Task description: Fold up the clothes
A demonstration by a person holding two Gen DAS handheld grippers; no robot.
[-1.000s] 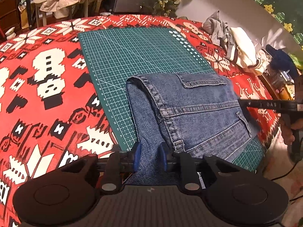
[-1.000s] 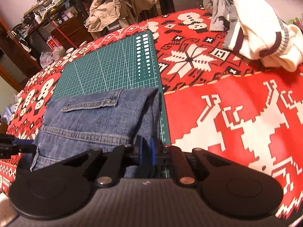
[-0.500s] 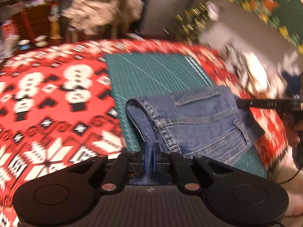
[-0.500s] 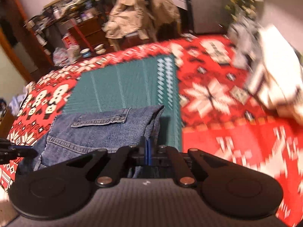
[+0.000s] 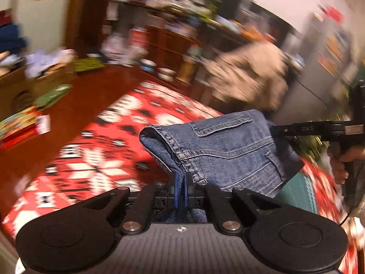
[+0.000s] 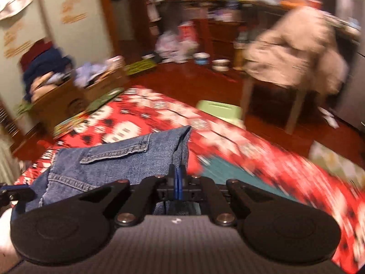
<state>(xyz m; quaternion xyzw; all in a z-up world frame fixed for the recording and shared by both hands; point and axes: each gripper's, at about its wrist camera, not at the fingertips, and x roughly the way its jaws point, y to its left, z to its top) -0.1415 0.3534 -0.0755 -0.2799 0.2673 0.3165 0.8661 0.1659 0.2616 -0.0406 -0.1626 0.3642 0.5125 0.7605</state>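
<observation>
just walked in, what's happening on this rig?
A person is folding clothes with handheld tongs. The left tongs and right tongs are each shut on an edge of the folded jeans, holding them up off the red patterned cloth and green cutting mat. Background is motion-blurred; the bundle looks mid-carry.

The left gripper (image 5: 181, 188) is matte black, with two blue-padded fingers (image 5: 175, 189), jointed link arms fixed by silver screws, and a round disc either side of a ribbed grey body bearing a small white emblem. The right gripper (image 6: 177, 183) is built alike; a black cable trails below its handle.
</observation>
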